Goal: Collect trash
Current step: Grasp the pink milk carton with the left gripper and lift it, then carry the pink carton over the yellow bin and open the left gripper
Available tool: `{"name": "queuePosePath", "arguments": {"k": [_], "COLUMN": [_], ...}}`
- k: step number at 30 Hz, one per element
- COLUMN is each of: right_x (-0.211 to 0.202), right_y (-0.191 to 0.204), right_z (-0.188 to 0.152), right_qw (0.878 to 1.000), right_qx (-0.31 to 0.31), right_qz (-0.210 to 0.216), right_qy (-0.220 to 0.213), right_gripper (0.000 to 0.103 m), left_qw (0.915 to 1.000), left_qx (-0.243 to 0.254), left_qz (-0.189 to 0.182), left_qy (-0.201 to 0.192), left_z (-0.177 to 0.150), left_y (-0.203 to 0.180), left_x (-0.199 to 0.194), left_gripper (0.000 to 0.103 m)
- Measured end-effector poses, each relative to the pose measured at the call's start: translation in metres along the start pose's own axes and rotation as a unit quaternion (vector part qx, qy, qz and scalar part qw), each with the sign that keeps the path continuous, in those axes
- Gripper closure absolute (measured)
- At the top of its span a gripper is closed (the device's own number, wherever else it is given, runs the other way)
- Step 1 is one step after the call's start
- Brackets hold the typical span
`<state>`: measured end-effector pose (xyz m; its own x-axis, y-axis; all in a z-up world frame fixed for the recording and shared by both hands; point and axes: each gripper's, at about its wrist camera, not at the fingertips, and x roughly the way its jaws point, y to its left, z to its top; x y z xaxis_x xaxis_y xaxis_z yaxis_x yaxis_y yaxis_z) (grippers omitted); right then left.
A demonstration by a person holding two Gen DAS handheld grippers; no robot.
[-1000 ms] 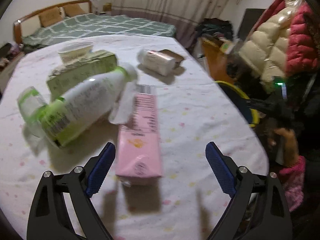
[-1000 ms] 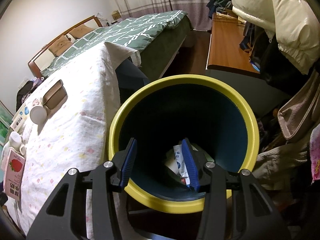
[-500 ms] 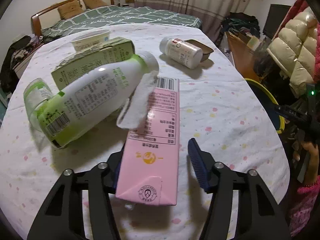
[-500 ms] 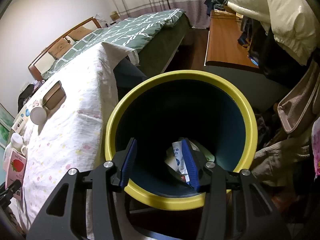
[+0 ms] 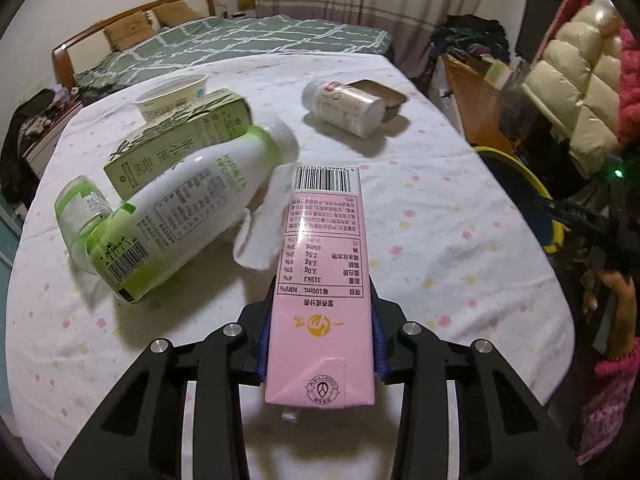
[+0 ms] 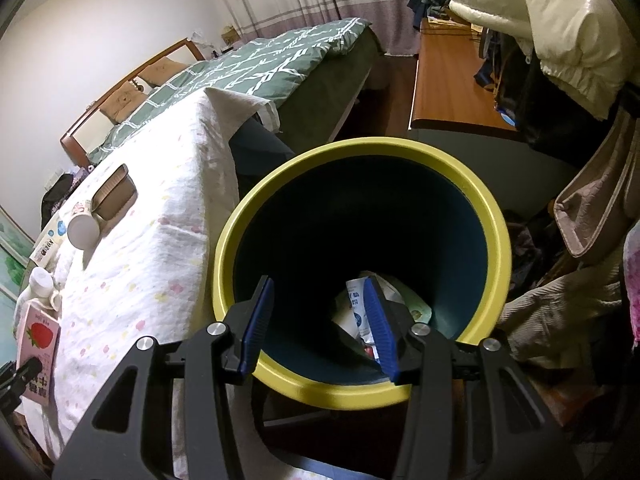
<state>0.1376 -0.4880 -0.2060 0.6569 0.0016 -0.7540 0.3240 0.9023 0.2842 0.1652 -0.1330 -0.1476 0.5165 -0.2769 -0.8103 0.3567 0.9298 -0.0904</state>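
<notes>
A tall pink paper milk carton point(image 5: 320, 300) lies flat in the lower middle of the frame, its barcode end pointing away. A big white plastic bottle with a green label point(image 5: 180, 216) lies on its side at the left. A round yellow-rimmed bin, dark inside, point(image 6: 476, 196) fills the middle, with wrappers point(image 6: 356, 312) at its bottom.

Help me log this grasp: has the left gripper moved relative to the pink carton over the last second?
Yes. The left gripper advanced along the pink carton and closed: its fingers, wide apart short of the carton before, now clamp its sides.
</notes>
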Motion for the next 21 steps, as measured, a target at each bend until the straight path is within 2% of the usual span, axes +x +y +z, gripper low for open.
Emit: {"name": "queuePosePath", "arguments": {"k": [3,10,15,21], "right_x": [-0.006,-0.028,-0.048,-0.076], "right_y": [-0.002,-0.008,-0.017,-0.030], "right_z": [-0.001,-0.006,-0.007,-0.010], "right_qw": [1.000,1.000,0.999,0.997], "right_qx": [0.004,0.011,0.009,0.004], "right_qz": [0.004,0.007,-0.012,-0.037], "right_qy": [-0.007,-0.027,-0.045,-0.070], "right_gripper": [0.058,0.058,0.058,0.058], "left_qw": [0.9995,0.9977,0.9941,0.9849], "left_qx": [0.005,0.037,0.076,0.128], "left_qz": [-0.029,-0.047,-0.070,-0.112], "left_qy": [-0.010,-0.032,-0.032,-0.029], "left_z": [-0.003,0.011,0.033,0.068], "left_y": [-0.008,-0.037,-0.074,-0.137], "left_x": [-0.016,-0.034,-0.028,-0.004], "left_gripper": [0.066,0.066,0.066,0.066]}}
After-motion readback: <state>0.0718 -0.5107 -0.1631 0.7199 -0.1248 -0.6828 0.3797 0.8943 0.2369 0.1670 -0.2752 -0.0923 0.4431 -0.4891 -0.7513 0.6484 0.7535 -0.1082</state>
